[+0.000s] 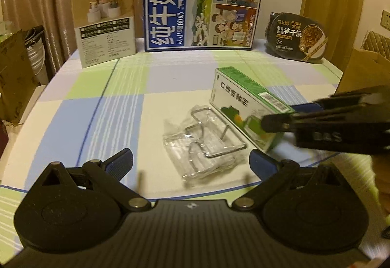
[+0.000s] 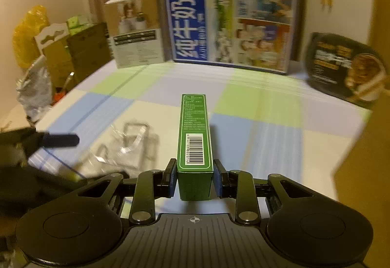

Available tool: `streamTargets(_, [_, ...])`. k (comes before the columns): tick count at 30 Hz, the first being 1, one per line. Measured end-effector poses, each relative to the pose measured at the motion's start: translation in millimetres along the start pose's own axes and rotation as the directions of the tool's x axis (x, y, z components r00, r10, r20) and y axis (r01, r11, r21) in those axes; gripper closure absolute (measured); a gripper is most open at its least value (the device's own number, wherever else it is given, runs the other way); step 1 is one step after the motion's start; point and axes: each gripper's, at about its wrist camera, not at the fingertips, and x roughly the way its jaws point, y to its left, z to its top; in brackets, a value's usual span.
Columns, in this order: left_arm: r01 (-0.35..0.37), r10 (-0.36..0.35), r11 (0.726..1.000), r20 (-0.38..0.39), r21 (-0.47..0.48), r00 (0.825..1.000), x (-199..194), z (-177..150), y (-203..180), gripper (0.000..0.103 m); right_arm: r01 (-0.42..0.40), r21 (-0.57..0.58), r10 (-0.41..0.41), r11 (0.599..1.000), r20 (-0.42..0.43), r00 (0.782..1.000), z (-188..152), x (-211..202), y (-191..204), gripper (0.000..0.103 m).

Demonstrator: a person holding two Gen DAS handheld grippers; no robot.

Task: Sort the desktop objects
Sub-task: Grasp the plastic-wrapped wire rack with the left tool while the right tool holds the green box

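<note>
Two claws over checked blue-green tablecloth (image 2: 256,107). Right claw (image 2: 195,176) clamped on near end of long green-and-white carton (image 2: 194,131); open cloth ahead and rightward. Left claw (image 1: 191,163) spread wide, crinkled clear plastic packet with wire hooks (image 1: 203,143) just ahead. Tall blue milk box (image 1: 202,8), beige box (image 1: 104,22), black oval meal tray (image 1: 297,36) along far edge.
</note>
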Motion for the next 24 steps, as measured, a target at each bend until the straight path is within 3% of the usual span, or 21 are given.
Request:
streamTargets(6, [-0.011, 0.011, 1.000, 0.010, -0.003, 1.000, 15, 2, -19, 0.003, 0.021, 0.028, -0.021, 0.999, 0.007, 1.000, -19, -26, -8, 0.076])
streamTargets(11, [-0.087, 0.088, 0.995, 0.009, -0.047, 0.996, 26, 1, -30, 0.007, 0.028, 0.010, -0.028, 1.000, 0.003, 1.000, -31, -40, -8, 0.076])
streamTargets(14, [-0.130, 0.130, 0.991, -0.009, -0.043, 0.991, 35, 2, -31, 0.019, 0.029, 0.017, -0.029, 0.999, -0.005, 1.000, -35, -46, -9, 0.076])
streamTargets(16, [-0.110, 0.110, 0.993, -0.016, -0.048, 0.994, 34, 0, -29, 0.034, 0.027, 0.022, -0.027, 0.999, -0.011, 1.000, -38, -51, -8, 0.076])
streamTargets(24, [-0.054, 0.056, 0.998, -0.075, 0.032, 0.996, -9, -24, -43, 0.047, -0.007, 0.113, 0.012, 0.994, -0.046, 0.999, -71, -105, -1, 0.076])
